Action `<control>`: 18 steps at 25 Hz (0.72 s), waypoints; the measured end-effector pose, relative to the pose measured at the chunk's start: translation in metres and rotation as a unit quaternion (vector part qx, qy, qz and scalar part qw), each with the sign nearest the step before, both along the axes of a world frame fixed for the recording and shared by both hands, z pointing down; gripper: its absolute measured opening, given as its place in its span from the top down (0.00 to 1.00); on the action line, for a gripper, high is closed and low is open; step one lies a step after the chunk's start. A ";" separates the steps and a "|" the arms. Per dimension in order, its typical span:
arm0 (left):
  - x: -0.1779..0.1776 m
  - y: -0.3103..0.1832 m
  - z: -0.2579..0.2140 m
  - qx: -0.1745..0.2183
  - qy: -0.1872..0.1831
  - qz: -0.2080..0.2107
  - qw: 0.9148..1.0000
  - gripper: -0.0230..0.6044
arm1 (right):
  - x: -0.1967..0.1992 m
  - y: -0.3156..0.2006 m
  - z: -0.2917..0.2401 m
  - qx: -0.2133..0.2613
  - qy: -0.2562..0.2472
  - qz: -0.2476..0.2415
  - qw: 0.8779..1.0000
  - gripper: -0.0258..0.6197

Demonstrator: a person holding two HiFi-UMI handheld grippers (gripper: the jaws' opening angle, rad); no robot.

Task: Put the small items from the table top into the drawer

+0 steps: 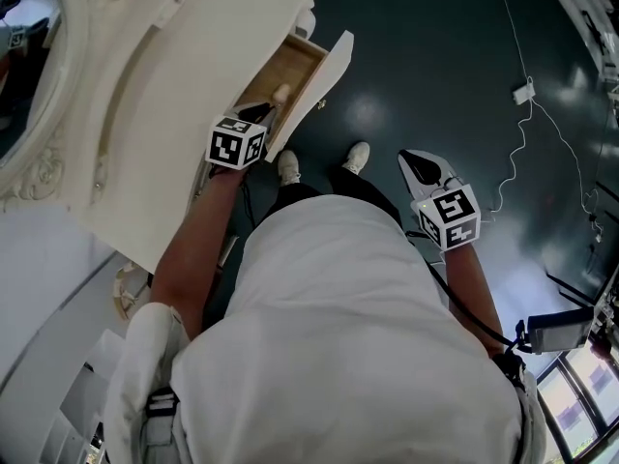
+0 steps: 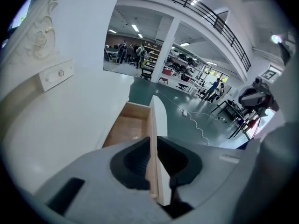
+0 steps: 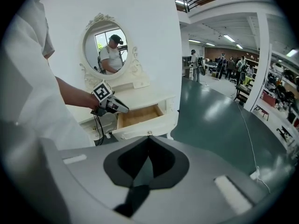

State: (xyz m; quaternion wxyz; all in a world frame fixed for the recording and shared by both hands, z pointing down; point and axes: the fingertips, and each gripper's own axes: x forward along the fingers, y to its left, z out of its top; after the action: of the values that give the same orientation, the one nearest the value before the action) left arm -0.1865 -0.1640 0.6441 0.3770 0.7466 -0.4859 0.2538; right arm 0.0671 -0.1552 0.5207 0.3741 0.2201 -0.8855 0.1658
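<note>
Seen from your head, your left gripper (image 1: pixel 266 114) reaches to the open drawer (image 1: pixel 290 61) of a cream dressing table (image 1: pixel 174 114). Its tip is at the drawer front (image 1: pixel 319 90), which stands out over the dark green floor (image 1: pixel 435 66). A small pale item (image 1: pixel 281 92) lies on the wooden bottom of the drawer, too small to tell what it is.

Only the left gripper view shows the hold. There the drawer front (image 2: pixel 159 120) runs upright between the jaws of the left gripper (image 2: pixel 154 141), which are closed against it, one on the wooden inner face and one on the white outer face. Past the jaws you see the wooden inside of the drawer (image 2: pixel 126 125).

Your right gripper (image 1: pixel 414 160) hangs at your right side, well apart from the dressing table. The right gripper view shows its jaws (image 3: pixel 148 141) pressed together with nothing in them.

That view alone takes in the whole dressing table from the side. It shows an oval mirror (image 3: pixel 108 48) with a carved frame, which reflects a person in a white shirt. Below it the drawer (image 3: pixel 140 115) stands pulled out, with the left gripper (image 3: pixel 122 107) at it.

The only print you can make out is the black-and-white square pattern on each gripper's cube (image 1: pixel 237 145).
</note>
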 end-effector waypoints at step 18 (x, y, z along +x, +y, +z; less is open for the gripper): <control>0.028 0.088 -0.115 0.069 0.030 0.136 0.988 0.96 | -0.079 0.055 -0.012 0.012 -0.027 -0.008 1.000 0.96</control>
State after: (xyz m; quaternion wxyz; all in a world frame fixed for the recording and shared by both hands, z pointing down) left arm -0.1589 -0.0764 0.5296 0.3012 0.8371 -0.3847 0.2461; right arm -0.0121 -0.1003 0.5088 0.3489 0.2131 -0.8987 0.1586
